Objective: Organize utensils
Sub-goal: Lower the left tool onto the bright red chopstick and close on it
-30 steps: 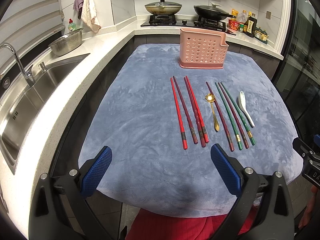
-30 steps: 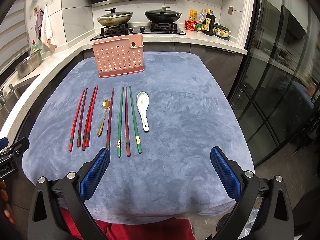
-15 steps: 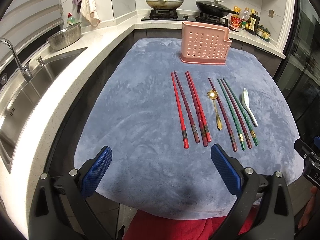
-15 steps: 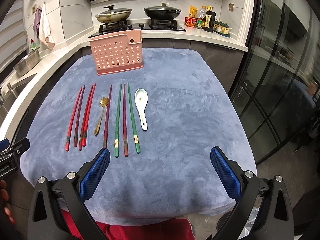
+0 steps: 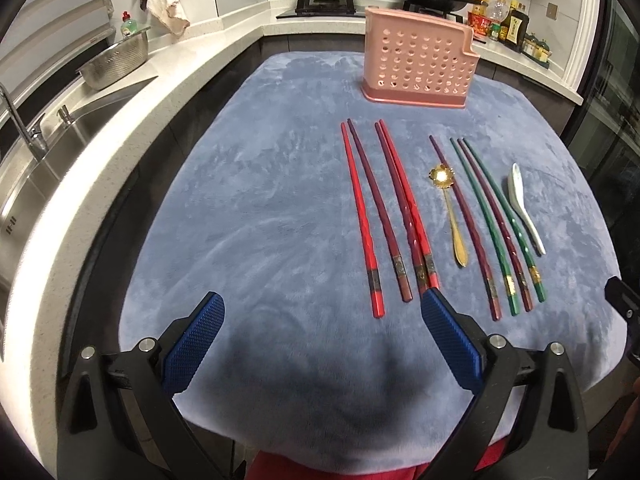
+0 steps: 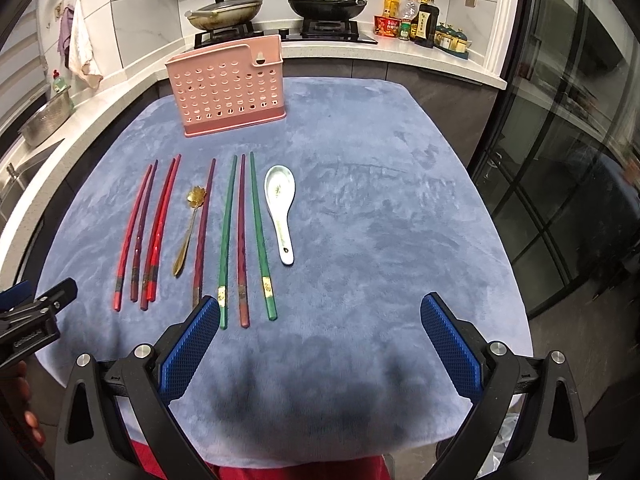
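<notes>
A pink perforated utensil holder (image 5: 419, 69) (image 6: 228, 89) stands upright at the far side of a blue-grey cloth. In front of it lie several chopsticks in a row: red and maroon ones (image 5: 394, 208) (image 6: 150, 230) on the left, green and maroon ones (image 5: 494, 222) (image 6: 242, 236) to the right. A gold spoon (image 5: 450, 212) (image 6: 188, 234) lies between the groups and a white ceramic spoon (image 5: 524, 208) (image 6: 281, 208) at the right end. My left gripper (image 5: 320, 312) hovers open just short of the red chopsticks' near ends. My right gripper (image 6: 320, 312) is open, near the green chopsticks' ends.
The cloth (image 5: 260, 200) covers a table beside a white counter with a steel sink (image 5: 48, 148) and colander (image 5: 116, 62) on the left. A stove with pans (image 6: 276, 10) and bottles (image 6: 420, 20) runs along the back. Glass doors (image 6: 560, 160) stand to the right.
Both grippers have moved forward and lower over the cloth, so the utensils appear closer. Nothing on the cloth has moved, and both grippers stay open.
</notes>
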`<state>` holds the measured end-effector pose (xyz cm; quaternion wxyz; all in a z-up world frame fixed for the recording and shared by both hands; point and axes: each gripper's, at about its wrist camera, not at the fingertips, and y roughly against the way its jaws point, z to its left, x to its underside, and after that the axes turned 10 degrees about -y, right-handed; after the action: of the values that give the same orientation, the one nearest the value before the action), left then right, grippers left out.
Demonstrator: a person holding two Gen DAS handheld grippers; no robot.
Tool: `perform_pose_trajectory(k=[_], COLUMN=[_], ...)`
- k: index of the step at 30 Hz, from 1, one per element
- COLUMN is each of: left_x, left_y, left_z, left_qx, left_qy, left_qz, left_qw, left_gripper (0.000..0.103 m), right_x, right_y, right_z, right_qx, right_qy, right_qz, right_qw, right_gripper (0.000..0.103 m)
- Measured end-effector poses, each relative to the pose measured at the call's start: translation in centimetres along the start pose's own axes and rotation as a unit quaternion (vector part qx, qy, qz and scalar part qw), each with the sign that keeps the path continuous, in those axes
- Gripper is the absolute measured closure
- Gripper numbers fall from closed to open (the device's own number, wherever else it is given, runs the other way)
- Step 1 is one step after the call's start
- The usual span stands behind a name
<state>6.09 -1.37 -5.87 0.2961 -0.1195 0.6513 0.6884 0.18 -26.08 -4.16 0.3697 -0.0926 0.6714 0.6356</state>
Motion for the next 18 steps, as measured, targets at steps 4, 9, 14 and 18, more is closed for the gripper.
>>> perform_pose_trajectory(k=[4, 9, 14, 18], left_x=[-0.4, -0.6, -0.4, 0.1], left_y=[-2.3, -4.4, -6.2, -6.6], left_z=[-0.3, -0.4, -0.4, -0.3], left_qx=[0.009, 0.01, 0.018, 0.032], left_qy=[0.002, 0.006, 0.004, 0.004], left_qz=[0.016, 0.023, 0.037, 0.038], left_qw=[0.9998, 0.9997, 0.9991, 0.9988], left_gripper=[0.014, 0.018, 0.036, 0.043], right_x=[-0.7, -1.6, -2.1, -2.2], right_y=[-0.9, -1.6, -2.0, -2.5], right_z=[0.2, 0.0, 0.3, 0.6], right_qx=[-0.001, -0.003, -0.003, -0.004], right_qy=[0.0, -0.007, -0.005, -0.005], right_qz=[-0.003, -0.007, -0.014, -0.015], right_qw=[1.0, 1.0, 1.0, 1.0], right_gripper=[0.007, 0.007, 0.007, 0.007])
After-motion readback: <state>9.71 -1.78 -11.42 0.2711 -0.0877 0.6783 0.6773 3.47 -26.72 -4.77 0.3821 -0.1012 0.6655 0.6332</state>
